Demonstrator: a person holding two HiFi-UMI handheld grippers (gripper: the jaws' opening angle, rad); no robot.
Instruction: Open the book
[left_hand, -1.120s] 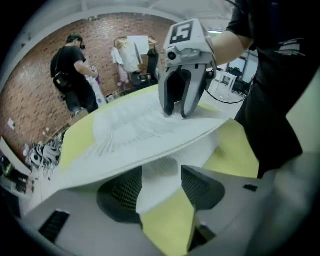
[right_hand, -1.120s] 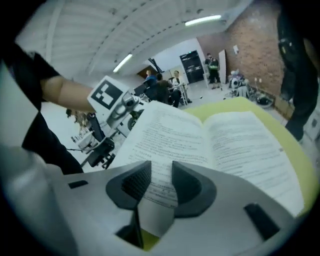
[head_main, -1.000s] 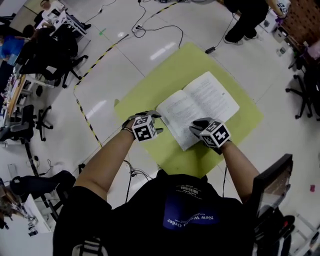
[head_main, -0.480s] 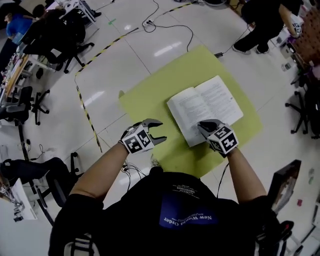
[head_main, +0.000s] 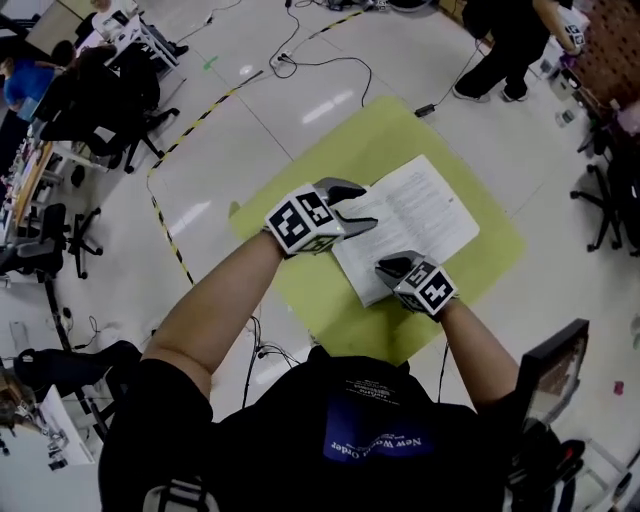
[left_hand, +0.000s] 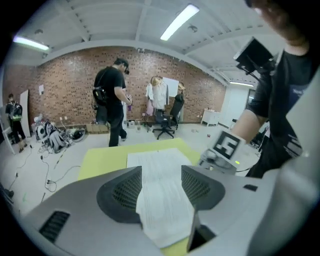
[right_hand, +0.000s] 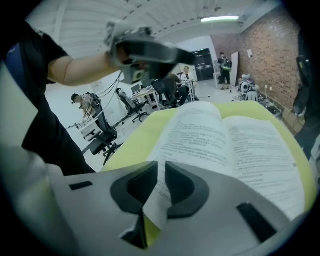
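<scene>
Yellow-green table with one book on it

The square table (head_main: 380, 135) stands on a glossy pale floor (head_main: 230, 140) and has a plain, flat top. A book (head_main: 425, 210) lies open directly on it, pages up, in the near half of the top with its edges roughly parallel to the table's; bare tabletop shows all round it.

walls: red brick wall (left_hand: 60, 75) | floor: glossy white tile floor (head_main: 270, 130), striped tape (head_main: 170, 232) | furniture: black office chairs (left_hand: 164, 122) | light: ceiling tube lights (left_hand: 179, 21)
</scene>
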